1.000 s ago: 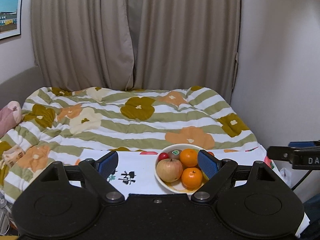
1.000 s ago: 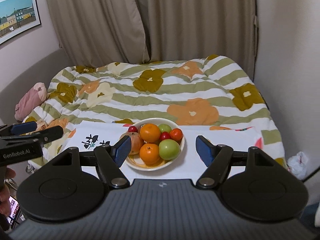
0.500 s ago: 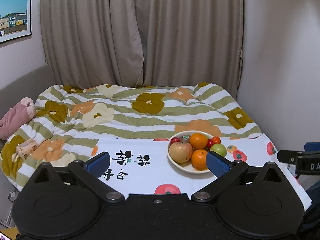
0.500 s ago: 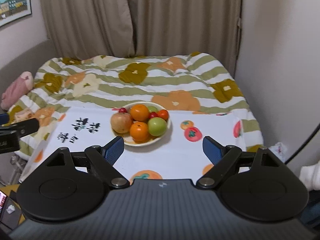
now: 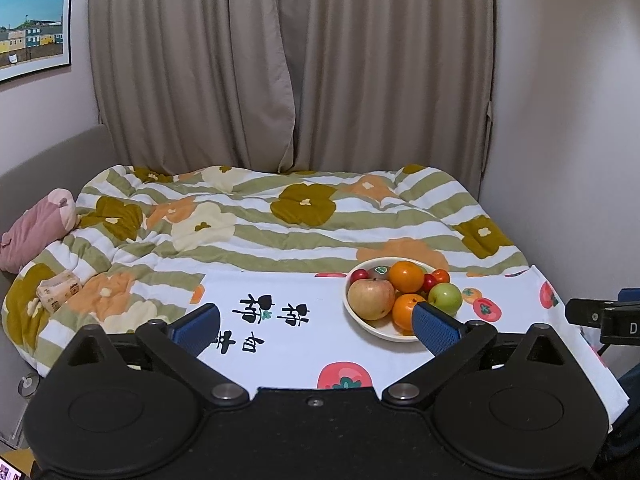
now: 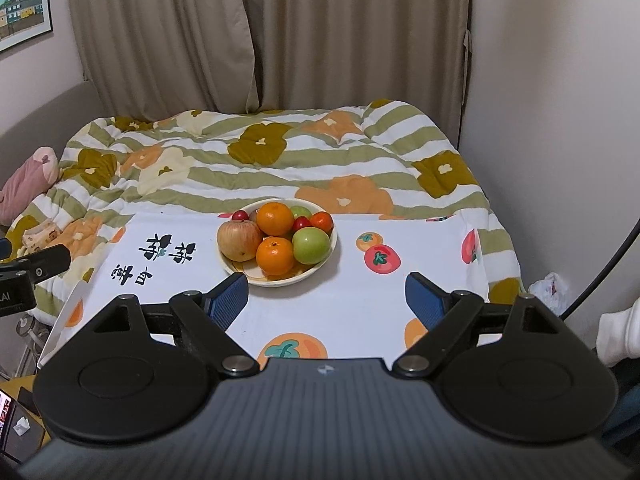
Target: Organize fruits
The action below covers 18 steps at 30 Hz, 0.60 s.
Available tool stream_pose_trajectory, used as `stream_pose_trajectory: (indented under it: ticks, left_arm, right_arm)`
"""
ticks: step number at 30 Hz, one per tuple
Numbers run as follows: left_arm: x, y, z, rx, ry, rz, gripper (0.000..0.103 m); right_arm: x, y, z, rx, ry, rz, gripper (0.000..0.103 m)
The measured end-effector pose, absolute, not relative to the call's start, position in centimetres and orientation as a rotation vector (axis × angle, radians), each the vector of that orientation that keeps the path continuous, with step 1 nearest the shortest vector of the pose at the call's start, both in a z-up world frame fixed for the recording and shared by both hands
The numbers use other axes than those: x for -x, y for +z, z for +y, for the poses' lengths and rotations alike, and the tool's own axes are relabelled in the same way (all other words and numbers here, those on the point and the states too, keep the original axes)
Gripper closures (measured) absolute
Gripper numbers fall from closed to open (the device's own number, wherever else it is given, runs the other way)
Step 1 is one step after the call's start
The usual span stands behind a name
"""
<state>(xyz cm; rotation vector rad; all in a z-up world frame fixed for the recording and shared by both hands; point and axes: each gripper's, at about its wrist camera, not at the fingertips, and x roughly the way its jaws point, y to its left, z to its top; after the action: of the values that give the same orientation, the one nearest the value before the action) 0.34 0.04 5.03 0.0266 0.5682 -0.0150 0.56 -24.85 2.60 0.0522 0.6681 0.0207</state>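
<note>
In the left wrist view, a shallow cream ceramic bowl (image 5: 362, 312) sits right of centre on a white cloth printed with persimmons and black characters (image 5: 304, 344). It holds a large red-yellow apple (image 5: 370, 298), two oranges (image 5: 406, 277), a green apple (image 5: 445, 298), small red fruits and a brown kiwi with a green sticker (image 5: 380, 270) too small to read. The left gripper (image 5: 316, 324) hangs above the cloth, fingers wide apart and empty, its right pad overlapping the bowl's near rim. At the right edge the other tool shows a letter "D".

In the right wrist view, the bowl (image 6: 326, 258) lies centre-left, all fruit gathered inside, none loose on the cloth. The right gripper (image 6: 326, 300) hangs spread and empty, near the bowl. At the left edge, the other tool reads ".AI".

This fits either fruit waiting to be taken out and sorted, or fruit already collected; the pictures cannot settle which.
</note>
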Motion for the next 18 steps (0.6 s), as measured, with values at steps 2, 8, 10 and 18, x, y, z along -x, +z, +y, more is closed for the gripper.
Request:
stream_pose_trajectory:
  ticks: [2, 8, 10, 18]
  left_arm:
    - [-0.40, 5.00, 0.08, -0.025, -0.015, 0.568, 0.000]
    - [-0.51, 5.02, 0.01, -0.035, -0.016, 0.564, 0.000]
    - [-0.49, 5.03, -0.08, -0.035, -0.018, 0.565, 0.000]
    - [-0.58, 5.05, -0.26, -0.041, -0.020, 0.566, 0.000]
  right_arm:
    - [-0.53, 2.59, -24.85, -0.053, 0.021, 0.669, 0.002]
    - [-0.59, 2.31, -24.97, -0.056, 0.015, 0.674, 0.002]
    - [-0.66, 2.09, -24.98, -0.056, 0.012, 0.682, 0.002]
    - [-0.93, 1.92, -25.10, -0.059, 0.009, 0.689, 0.002]
